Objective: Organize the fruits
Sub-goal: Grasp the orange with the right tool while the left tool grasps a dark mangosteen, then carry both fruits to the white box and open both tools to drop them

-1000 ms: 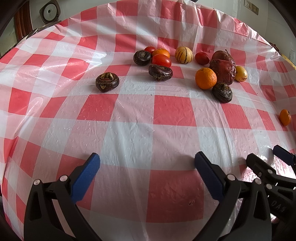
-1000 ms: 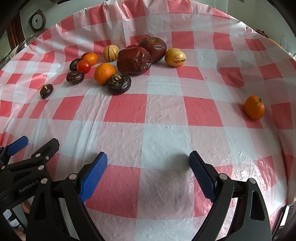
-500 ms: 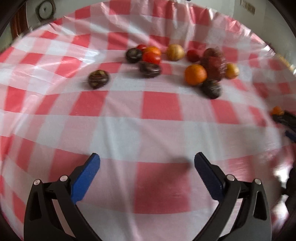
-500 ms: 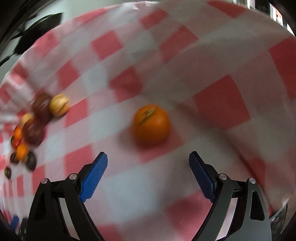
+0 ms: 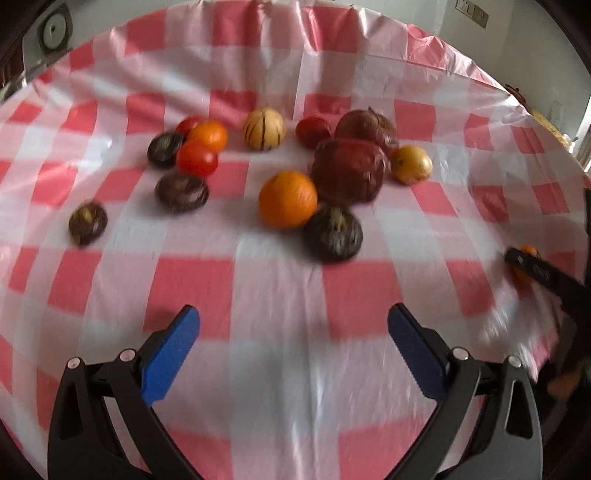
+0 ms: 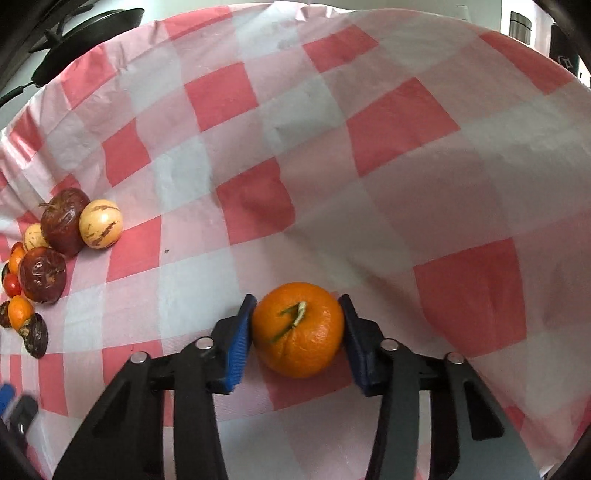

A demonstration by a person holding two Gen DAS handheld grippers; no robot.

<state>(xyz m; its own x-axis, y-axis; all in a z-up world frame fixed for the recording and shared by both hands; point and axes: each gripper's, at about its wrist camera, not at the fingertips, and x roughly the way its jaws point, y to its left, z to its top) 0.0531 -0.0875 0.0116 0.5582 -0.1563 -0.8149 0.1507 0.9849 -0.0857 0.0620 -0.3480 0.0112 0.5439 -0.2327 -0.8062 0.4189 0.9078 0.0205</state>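
My right gripper [image 6: 297, 330] is shut on a lone orange tangerine [image 6: 298, 328], both blue pads against its sides on the checked tablecloth. It also shows at the far right of the left wrist view [image 5: 526, 258]. My left gripper [image 5: 293, 347] is open and empty, low over the cloth. Ahead of it lies a cluster of fruit: an orange [image 5: 287, 198], a dark round fruit [image 5: 333, 233], two wrinkled dark red fruits [image 5: 349, 170], striped yellow melons [image 5: 264, 128], red tomatoes [image 5: 196, 158] and more dark fruits [image 5: 181, 191].
The red and white checked tablecloth [image 6: 369, 155] covers the table. Its far edge [image 5: 332, 22] drops off toward a wall. A dark pan [image 6: 85, 33] stands beyond the cloth at the top left of the right wrist view. The fruit cluster [image 6: 62, 229] lies far left there.
My right gripper swung right to the lone tangerine and closed on it. My left gripper moved forward and right, closer to the fruit cluster, still open.
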